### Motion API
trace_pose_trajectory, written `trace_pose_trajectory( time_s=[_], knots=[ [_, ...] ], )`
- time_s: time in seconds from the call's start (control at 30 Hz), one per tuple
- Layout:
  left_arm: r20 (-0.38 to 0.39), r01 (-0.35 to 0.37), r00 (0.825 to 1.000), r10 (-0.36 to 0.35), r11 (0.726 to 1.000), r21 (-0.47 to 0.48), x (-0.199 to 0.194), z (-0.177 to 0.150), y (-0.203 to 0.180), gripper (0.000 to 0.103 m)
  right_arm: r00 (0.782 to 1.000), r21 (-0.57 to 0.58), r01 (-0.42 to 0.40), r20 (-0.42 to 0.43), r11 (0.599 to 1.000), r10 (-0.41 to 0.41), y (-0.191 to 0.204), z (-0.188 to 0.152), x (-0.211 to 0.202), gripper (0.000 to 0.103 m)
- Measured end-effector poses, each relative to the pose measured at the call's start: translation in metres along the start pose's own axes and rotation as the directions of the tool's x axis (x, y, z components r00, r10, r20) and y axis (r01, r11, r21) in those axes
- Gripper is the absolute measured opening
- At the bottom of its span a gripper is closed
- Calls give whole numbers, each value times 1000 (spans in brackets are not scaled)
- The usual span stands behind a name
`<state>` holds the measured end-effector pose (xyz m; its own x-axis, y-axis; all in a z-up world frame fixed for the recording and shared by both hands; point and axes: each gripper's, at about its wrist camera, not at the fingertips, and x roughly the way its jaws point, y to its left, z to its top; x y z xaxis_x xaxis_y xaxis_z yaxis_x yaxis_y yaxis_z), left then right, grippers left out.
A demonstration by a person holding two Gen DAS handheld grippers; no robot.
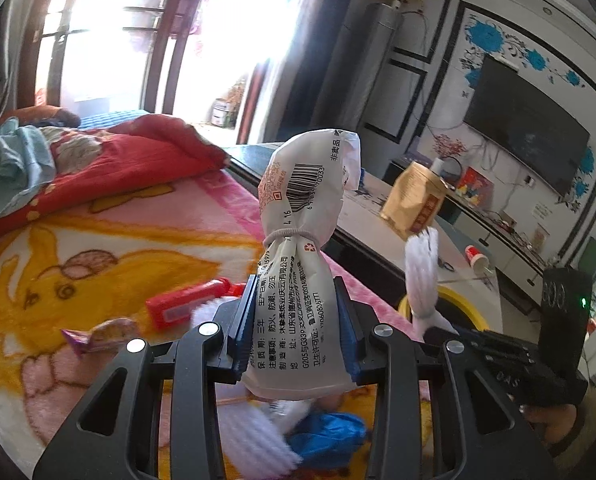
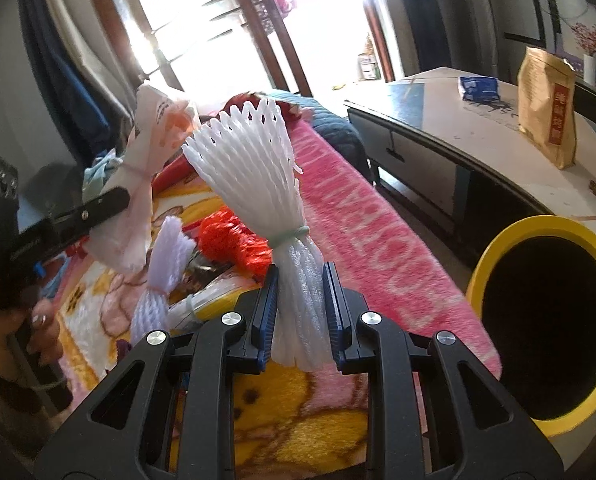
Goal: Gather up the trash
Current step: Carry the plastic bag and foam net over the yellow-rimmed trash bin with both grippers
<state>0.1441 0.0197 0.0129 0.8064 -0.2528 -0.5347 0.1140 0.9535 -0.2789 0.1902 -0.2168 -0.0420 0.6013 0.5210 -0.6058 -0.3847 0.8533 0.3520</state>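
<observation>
Yellow bin (image 2: 546, 320) cut off at right frame edge; interior black, contents unreadable. Blue wrapper (image 1: 330, 436) blurred, partly hidden behind left gripper (image 1: 296, 320).

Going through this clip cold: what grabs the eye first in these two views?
Each gripper holds up a banded bundle: the left gripper clamps a white printed wrapper, the right gripper a white foam net. At the right gapes the yellow-rimmed bin, beside the bright cartoon blanket.
</observation>
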Motion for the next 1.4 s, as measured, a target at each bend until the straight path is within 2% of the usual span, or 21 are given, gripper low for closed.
trace_pose_trajectory(
  time_s=[0.67,1.4],
  knots=[
    [-58,89,995,-86,994,66,24,-17,-53,34,989,174,111,73,978,-126,-72,11,-33,17],
    [-136,183,977,-164,973,140,64,-33,-107,34,962,368,205,94,907,-256,-153,0,-67,17]
  ],
)
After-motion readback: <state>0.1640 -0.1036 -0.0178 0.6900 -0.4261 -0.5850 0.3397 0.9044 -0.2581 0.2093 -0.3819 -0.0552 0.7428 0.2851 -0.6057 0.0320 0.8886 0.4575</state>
